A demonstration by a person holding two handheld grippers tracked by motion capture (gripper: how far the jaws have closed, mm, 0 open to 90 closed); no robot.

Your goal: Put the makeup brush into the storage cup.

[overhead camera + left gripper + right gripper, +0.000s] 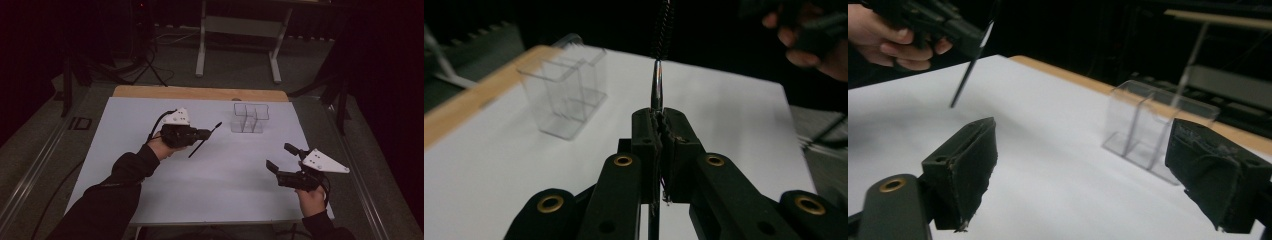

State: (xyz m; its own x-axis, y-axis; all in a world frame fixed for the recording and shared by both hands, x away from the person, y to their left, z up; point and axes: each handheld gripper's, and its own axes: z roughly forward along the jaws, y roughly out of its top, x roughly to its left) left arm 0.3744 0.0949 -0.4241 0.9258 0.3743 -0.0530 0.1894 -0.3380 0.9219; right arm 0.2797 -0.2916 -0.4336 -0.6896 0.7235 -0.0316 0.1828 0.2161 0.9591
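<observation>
high view: white worktop [165, 195] with a wooden strip along its far edge. left gripper [202, 134] held above the worktop left of centre, jaws closed on a thin black brush [206, 139] that sticks out both ends of the grip, one end slanting down toward the person, the other up toward the far right. clear plastic organizer [249, 118], divided into compartments, stands upright on the far part of the worktop, near the brush's upper tip but apart from it. right gripper [281, 158] at near right, jaws wide apart, nothing between them, well apart from the organizer.

left gripper view: both black jaws pressed together on the brush [658, 85]; a metal shaft rises from the grip and ends in dark bristles at the top. organizer [566, 95] upright at left, near the wooden edge. the person's other hand shows blurred at upper right.

right gripper view: the two padded jaws stand far apart, empty. organizer [1153, 127] between them, farther off on the worktop, untouched. left gripper [973, 42] at upper left in the person's hand [890, 37], the brush [967, 75] slanting down from it, its tip above the worktop.
</observation>
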